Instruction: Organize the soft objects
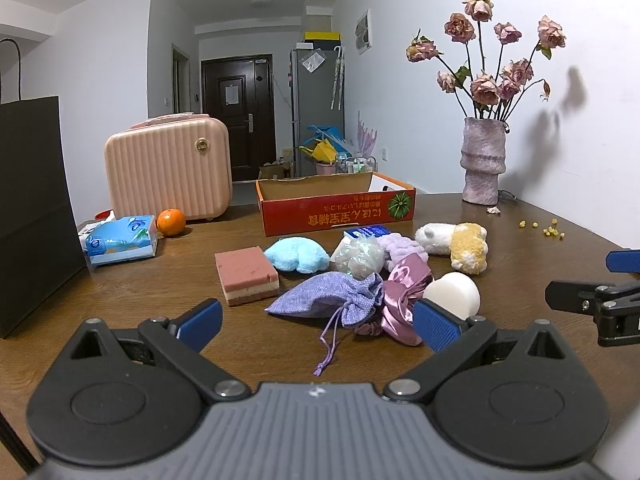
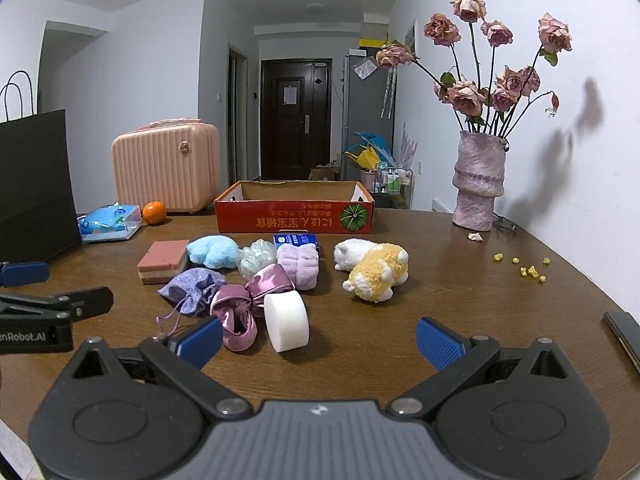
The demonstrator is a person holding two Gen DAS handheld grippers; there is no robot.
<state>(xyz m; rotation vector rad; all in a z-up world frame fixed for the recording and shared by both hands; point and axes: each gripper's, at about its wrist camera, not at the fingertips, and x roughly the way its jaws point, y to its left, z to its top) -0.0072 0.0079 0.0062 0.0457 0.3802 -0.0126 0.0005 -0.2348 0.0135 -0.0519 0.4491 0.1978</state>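
Observation:
Soft things lie clustered mid-table: a pink sponge (image 1: 246,275), a light blue plush (image 1: 298,255), a lavender drawstring pouch (image 1: 326,294), a pink satin bow (image 1: 402,296), a clear mesh ball (image 1: 359,257), a purple scrunchie (image 2: 299,264), a white foam roll (image 2: 286,321) and a white and yellow plush (image 2: 374,267). An empty red cardboard box (image 1: 338,208) stands behind them. My left gripper (image 1: 318,326) is open and empty, just before the pouch. My right gripper (image 2: 319,340) is open and empty, before the foam roll.
A black paper bag (image 1: 32,208) stands at the left. A pink case (image 1: 168,166), an orange (image 1: 171,222) and a tissue pack (image 1: 122,238) sit at the back left. A vase of dried roses (image 1: 482,160) stands back right, with yellow crumbs (image 2: 528,270) nearby.

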